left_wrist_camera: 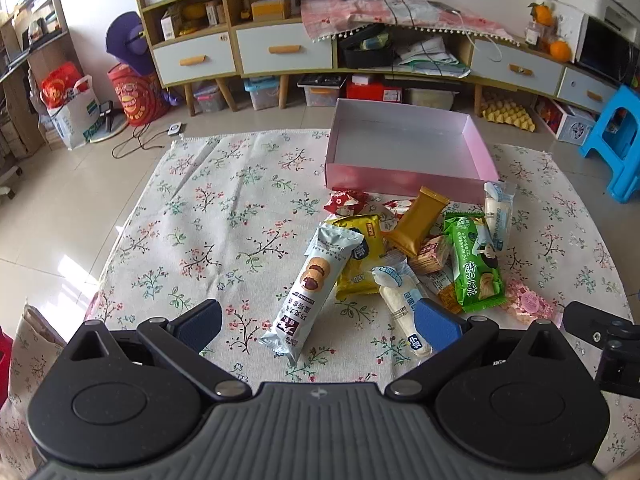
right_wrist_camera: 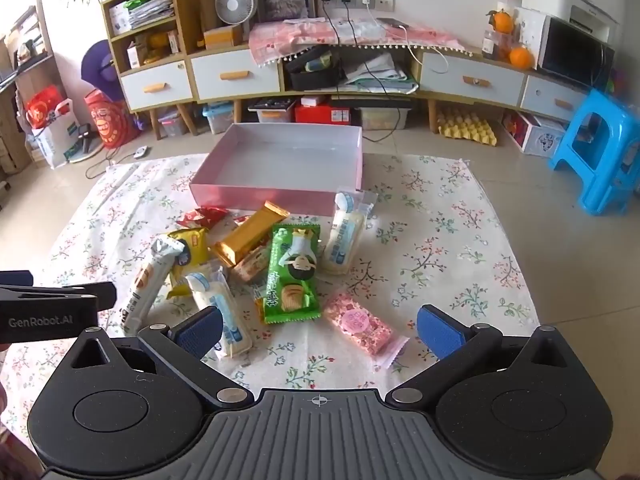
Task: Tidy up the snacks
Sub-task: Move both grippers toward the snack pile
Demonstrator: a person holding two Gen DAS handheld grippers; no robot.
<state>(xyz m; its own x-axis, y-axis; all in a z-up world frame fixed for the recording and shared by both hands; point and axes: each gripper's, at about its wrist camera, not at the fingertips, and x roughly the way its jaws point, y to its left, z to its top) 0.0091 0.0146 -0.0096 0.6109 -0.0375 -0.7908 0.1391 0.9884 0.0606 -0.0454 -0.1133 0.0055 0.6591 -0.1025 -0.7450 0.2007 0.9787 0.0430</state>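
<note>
Nearest my cameras, left gripper (left_wrist_camera: 318, 324): I see its jaws spread wide with nothing pinched, above the near end of a grey-blue biscuit pack (left_wrist_camera: 306, 290).
Right gripper (right_wrist_camera: 320, 330): mine is spread just as wide, empty, tilted down over the floral cloth (right_wrist_camera: 460, 248); a pink bar in clear wrap (right_wrist_camera: 362, 326) lies between its blue pads (right_wrist_camera: 438, 330), untouched.
Snack pile: I count a green chip pack (right_wrist_camera: 292, 276), two white sticks in clear wrappers (right_wrist_camera: 220, 308) (right_wrist_camera: 346, 240), a gold pack (right_wrist_camera: 250, 238), a yellow pack (right_wrist_camera: 190, 254) and small red-wrapped sweets (right_wrist_camera: 202, 216), overlapping mid-cloth.
Pink box (right_wrist_camera: 276, 198): open-topped, nothing in it, just behind the pile at the cloth's far edge.
Beyond: a cabinet with white drawers (right_wrist_camera: 236, 76), a blue stool (right_wrist_camera: 598, 148) on the right.
</note>
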